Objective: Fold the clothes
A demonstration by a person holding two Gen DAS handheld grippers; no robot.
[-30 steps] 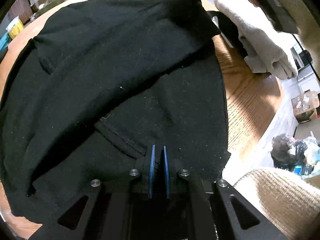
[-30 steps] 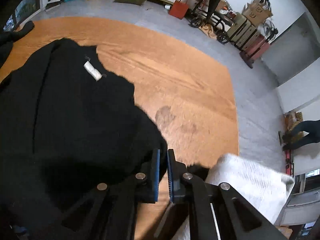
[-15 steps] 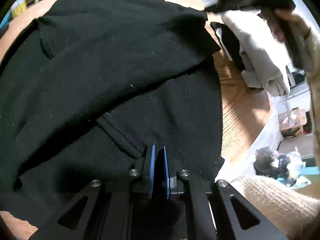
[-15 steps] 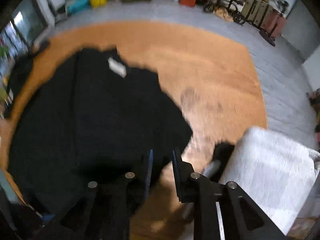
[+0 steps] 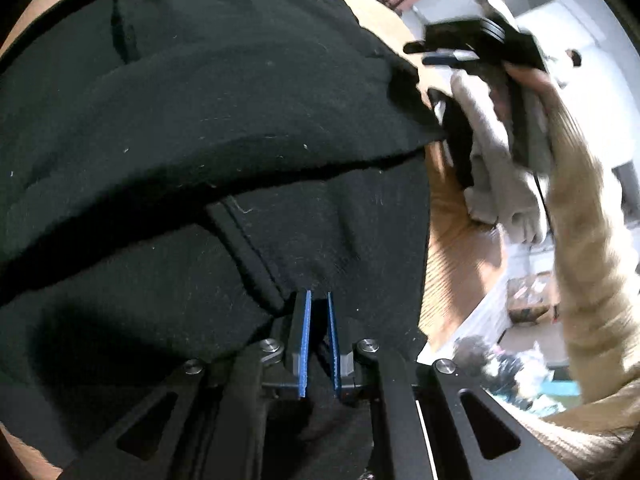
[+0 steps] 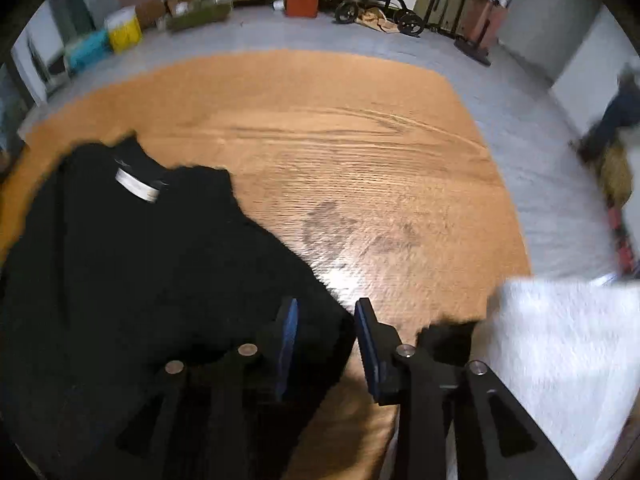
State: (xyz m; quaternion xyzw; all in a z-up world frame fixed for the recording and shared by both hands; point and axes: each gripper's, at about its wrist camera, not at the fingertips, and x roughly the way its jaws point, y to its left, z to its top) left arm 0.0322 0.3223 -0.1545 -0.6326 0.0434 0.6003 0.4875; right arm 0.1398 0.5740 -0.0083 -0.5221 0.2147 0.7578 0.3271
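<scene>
two grippers over the black garment: left gripper pinches its fabric, right gripper is opening, pads clear of the cloth.

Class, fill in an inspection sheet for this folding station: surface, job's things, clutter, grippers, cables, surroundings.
Surface: round wooden table, faint dark smudge near the middle.
Job's things: black knit garment partly folded over itself, white neck label showing; folded white fleecy garment at the table edge.
Clutter: nothing seen on the table besides clothes.
Grippers: left gripper shut on black fabric; right gripper opening, the garment's edge between its pads but not pressed.
Cables: nothing seen.
Surroundings: grey floor, orange bag, yellow tub, cardboard boxes, wheeled frame.
</scene>
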